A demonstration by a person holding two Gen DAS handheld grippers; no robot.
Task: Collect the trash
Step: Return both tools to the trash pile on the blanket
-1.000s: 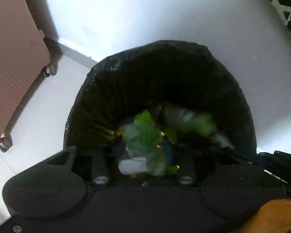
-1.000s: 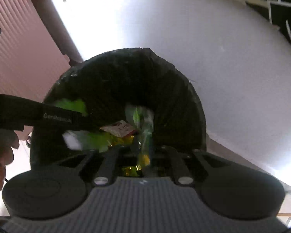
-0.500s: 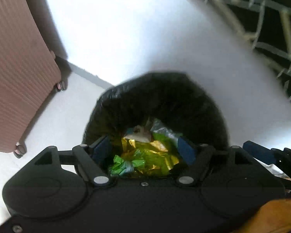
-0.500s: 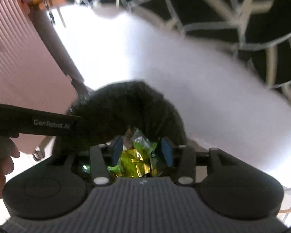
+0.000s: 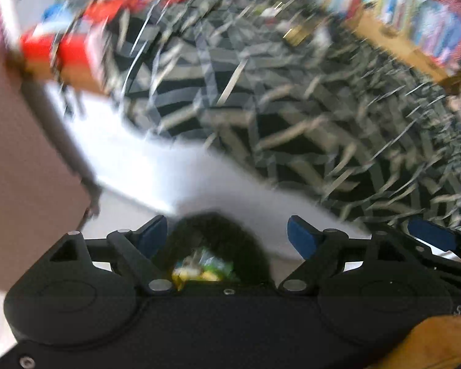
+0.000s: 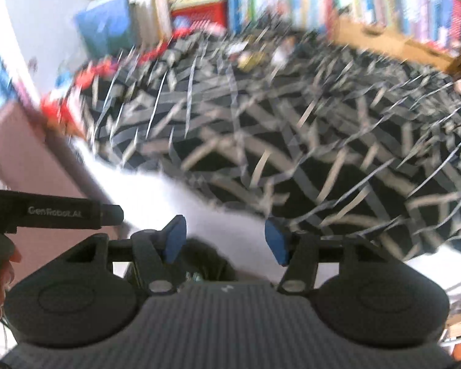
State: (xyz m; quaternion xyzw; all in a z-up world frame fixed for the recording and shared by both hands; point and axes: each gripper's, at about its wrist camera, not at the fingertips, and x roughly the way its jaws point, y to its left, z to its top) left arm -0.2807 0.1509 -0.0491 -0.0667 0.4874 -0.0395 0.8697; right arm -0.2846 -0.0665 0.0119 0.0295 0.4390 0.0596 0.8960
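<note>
Both drops look done, so the step now is pulling clear and heading for the next bit of trash. The round bin lined with a black plastic bag (image 5: 218,240) sits low between the left gripper (image 5: 227,235) fingers, with crumpled green and yellow foil wrappers (image 5: 204,267) inside it. The left gripper's jaws have just been opening and stand wide, nothing between the blue pads (image 5: 301,240). Same for the right gripper (image 6: 226,240): just been opening, spread apart, empty, with only the bin's dark rim visible under it.

To do it well I'd lift straight off the bin before swinging sideways, so a finger can't snag the bag edge.

Room-wise: the pink ribbed hard-shell suitcase (image 5: 24,166) stands close left of the bin, so that side's tight. Beyond the bin is white floor, then the black rug with pale crisscross lines (image 6: 292,141), wide open. A couple of small bits at its far edge might be trash, too blurred to tell.
</note>
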